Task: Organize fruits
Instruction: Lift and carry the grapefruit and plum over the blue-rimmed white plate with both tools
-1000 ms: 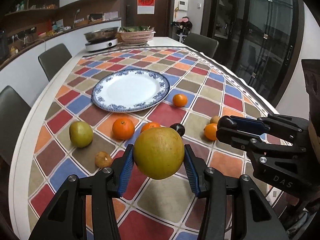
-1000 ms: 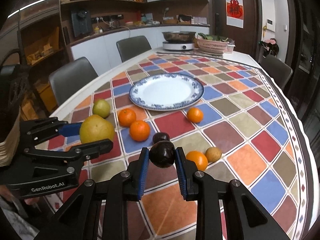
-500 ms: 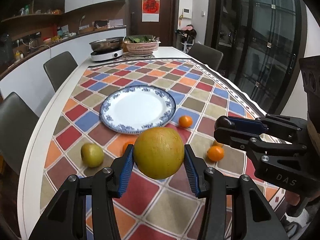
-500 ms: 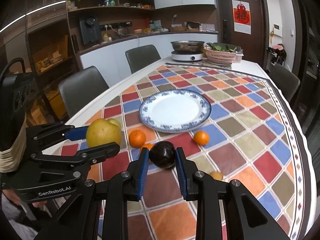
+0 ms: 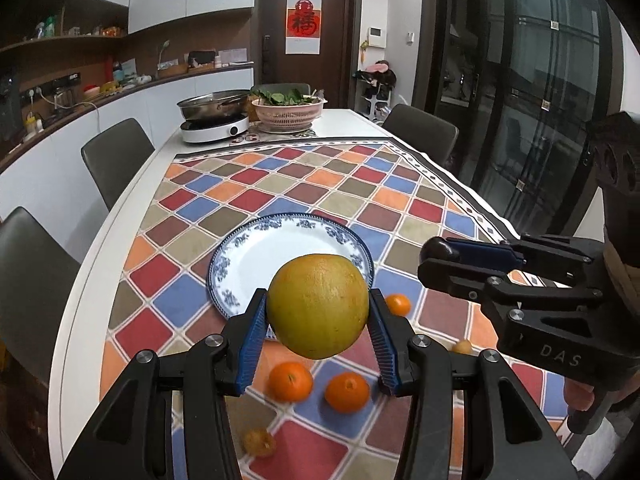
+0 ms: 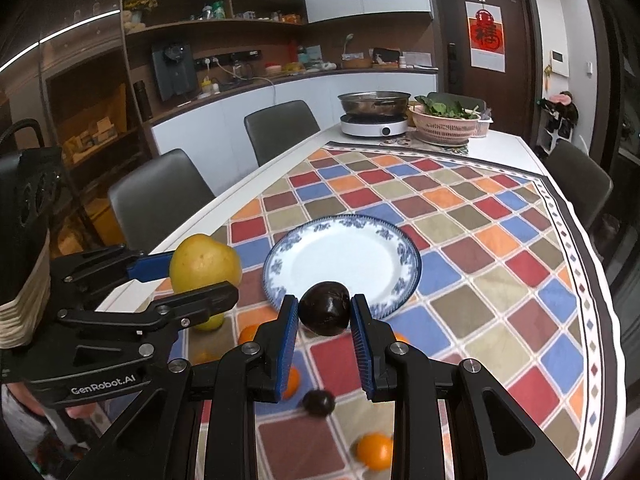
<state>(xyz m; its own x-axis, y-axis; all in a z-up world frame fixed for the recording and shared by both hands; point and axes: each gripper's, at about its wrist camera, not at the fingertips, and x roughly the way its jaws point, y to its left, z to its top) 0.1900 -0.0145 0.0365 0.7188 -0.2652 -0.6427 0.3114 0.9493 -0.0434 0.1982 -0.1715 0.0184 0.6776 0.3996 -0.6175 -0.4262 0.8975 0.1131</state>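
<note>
While left tool pinches pomelo, right tool pinches plum; one plate.

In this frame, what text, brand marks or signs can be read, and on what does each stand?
"DAS": on the side of the right claw.
"GenRobot.AI": on the side of the left claw.
"福": red sign on the white poster on the dark door.
Labels on the shelf items: too small to read.
</note>
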